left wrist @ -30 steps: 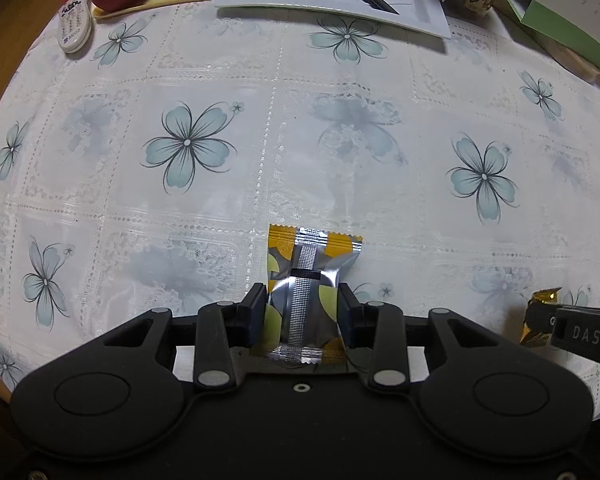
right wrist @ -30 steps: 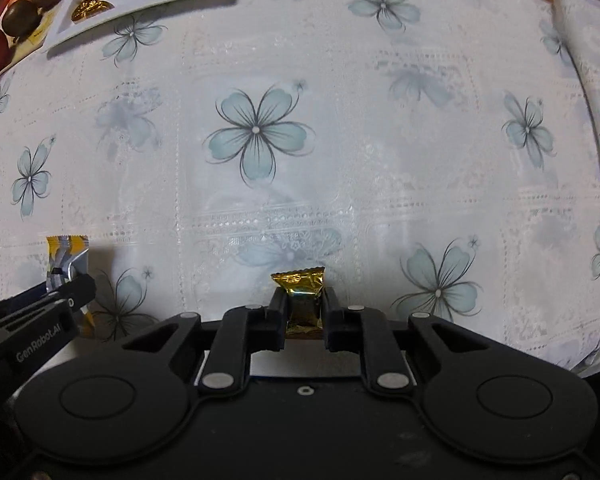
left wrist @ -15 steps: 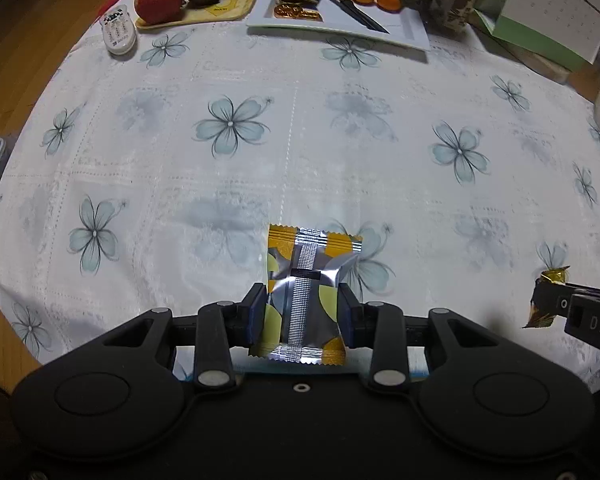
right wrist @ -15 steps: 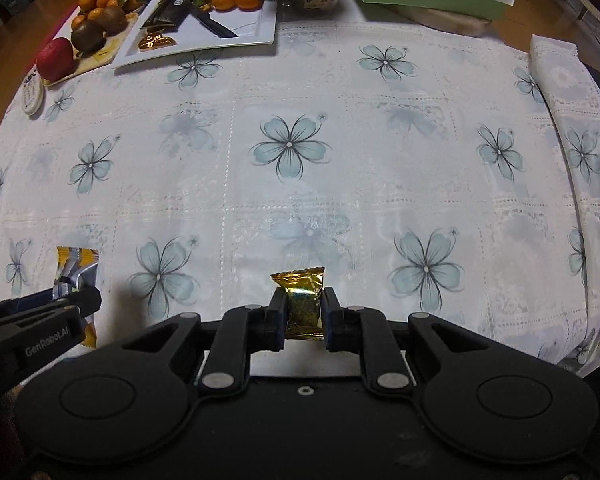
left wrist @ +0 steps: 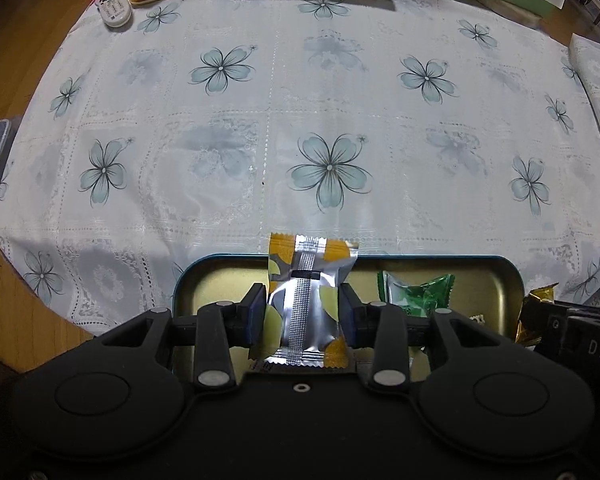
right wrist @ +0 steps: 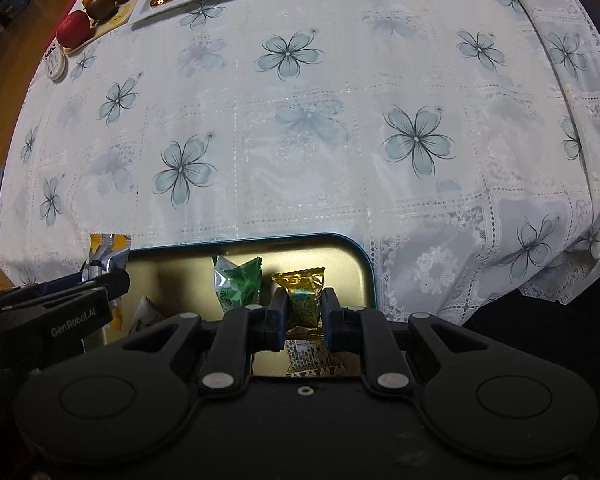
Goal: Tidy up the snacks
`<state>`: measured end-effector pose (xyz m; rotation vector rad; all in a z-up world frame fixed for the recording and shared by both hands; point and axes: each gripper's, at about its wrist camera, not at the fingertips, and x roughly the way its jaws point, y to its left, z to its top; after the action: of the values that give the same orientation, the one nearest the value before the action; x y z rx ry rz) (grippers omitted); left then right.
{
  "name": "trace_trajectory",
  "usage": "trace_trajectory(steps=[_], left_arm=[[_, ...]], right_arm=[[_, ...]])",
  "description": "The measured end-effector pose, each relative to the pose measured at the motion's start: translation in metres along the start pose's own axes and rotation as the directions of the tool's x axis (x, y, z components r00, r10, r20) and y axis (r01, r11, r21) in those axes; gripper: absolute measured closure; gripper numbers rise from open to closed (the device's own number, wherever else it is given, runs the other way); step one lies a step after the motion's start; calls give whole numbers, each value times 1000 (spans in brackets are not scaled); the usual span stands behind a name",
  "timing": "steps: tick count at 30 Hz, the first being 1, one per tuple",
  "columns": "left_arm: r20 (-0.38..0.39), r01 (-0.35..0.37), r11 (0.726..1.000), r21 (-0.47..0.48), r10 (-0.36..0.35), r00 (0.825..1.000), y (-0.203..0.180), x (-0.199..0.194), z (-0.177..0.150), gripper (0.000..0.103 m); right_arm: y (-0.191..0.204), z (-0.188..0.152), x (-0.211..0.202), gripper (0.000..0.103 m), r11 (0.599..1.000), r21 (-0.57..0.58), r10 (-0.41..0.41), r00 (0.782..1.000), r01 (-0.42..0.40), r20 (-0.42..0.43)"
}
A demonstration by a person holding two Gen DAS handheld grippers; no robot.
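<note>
Now you're at the drop: both snacks hang over the tin (left wrist: 500,276). Your left gripper (left wrist: 303,312) is opening around the yellow packet (left wrist: 300,300); your right gripper (right wrist: 304,312) clamps the gold candy (right wrist: 302,300). Next, release both inside, clear of the green packet (right wrist: 238,284).

The left gripper (right wrist: 100,300) has "GenRobot.AI" printed on its side; the right gripper (left wrist: 540,320) shows only the letters "DAS".
</note>
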<state>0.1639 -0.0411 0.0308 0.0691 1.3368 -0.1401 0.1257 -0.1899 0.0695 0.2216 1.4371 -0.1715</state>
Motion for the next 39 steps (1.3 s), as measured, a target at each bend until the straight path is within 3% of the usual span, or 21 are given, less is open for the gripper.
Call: trace_trajectory(steps=[12, 16, 27, 39], left_arm=[[89, -10, 1000, -9, 11, 996, -5, -21, -32, 48], [121, -28, 1000, -10, 29, 992, -9, -28, -57, 48], [162, -91, 995, -41, 97, 982, -10, -23, -132, 48], [174, -74, 995, -66, 85, 981, -2, 1, -183, 48]], right_arm=[[-7, -24, -12, 78, 999, 0, 43, 997, -43, 58], [-9, -48, -10, 78, 999, -11, 37, 997, -36, 68], [-17, -132, -7, 77, 999, -33, -21, 978, 28, 209], [-18, -187, 13, 77, 994, -78, -50, 954, 76, 295]])
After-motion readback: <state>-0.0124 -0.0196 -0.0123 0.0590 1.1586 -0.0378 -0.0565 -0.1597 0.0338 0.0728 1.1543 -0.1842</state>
